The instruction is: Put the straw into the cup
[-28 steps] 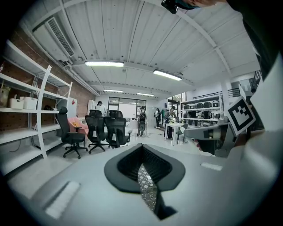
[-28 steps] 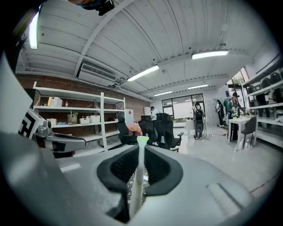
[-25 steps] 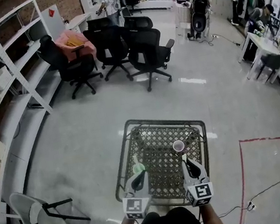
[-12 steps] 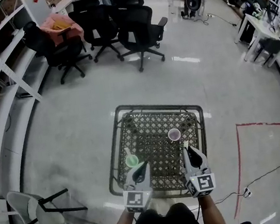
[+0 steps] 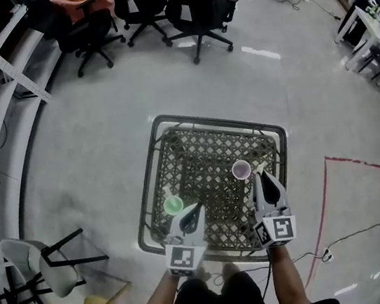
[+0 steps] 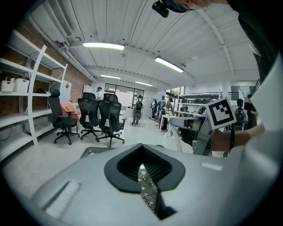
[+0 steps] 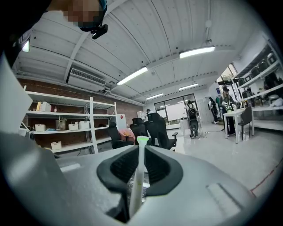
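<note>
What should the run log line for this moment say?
left tool: shut, empty | right tool: shut on straw | pink cup: on mesh table, ahead of right tool

My left tool (image 5: 196, 210) and right tool (image 5: 259, 176) are showing pale grey shells with black ribbed pads, each one wearing a cube of black-and-white square markers. The straw (image 7: 139, 172) is showing white, tipped in bright green. The worktop (image 5: 205, 159) is showing dark metal in a woven lattice pattern. I am seeing a pink-purple cup (image 5: 241, 170) and a green cup (image 5: 174, 205). The floor (image 5: 90, 148) is gleaming pale grey, with a red line (image 5: 361, 163) marking it.
</note>
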The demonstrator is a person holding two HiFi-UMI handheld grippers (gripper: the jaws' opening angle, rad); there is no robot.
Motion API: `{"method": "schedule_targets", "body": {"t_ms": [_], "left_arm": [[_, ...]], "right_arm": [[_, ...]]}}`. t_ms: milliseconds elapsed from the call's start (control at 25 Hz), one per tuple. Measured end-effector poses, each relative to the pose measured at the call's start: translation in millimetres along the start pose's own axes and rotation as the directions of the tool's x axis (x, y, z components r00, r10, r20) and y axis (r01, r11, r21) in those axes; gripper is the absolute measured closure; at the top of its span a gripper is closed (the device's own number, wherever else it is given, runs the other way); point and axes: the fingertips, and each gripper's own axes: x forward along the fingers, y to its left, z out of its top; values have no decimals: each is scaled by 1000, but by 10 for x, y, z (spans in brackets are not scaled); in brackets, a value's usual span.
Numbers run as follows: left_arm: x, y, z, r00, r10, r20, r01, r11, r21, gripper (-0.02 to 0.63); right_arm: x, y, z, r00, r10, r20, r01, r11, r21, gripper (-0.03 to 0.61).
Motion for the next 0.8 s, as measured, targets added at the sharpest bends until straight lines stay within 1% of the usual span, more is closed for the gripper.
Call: {"method": "schedule_targets", "body": {"t_ms": [80, 160, 240, 360, 520, 800], "left_arm": [[99, 59, -95, 1000, 8, -20, -8, 1000, -3, 607], [201, 101, -155, 1000, 5, -24, -5, 1000, -3, 607], [292, 150, -234, 999, 5, -33, -5, 1000, 0, 607], [439, 218, -372, 999, 6, -49, -7, 1000, -20, 607], [644, 220, -546, 999, -15, -51, 12, 998, -63, 607], [853, 225, -820, 996, -47, -80, 41, 996, -75, 607]], "right_arm": [[151, -68, -69, 1000, -2, 1, 2, 1000, -10, 535], [287, -131, -136, 1000, -3, -1, 3, 1000, -12, 535], [396, -181, -215, 1000, -6, -8, 6, 1000, -9, 535], [536, -251, -336, 1000, -17, -1, 17, 1000, 8, 535], [688, -359, -524, 999, -33, 6, 33, 999, 7, 535], [933, -497, -633, 997, -64, 34, 63, 997, 32, 535]]}}
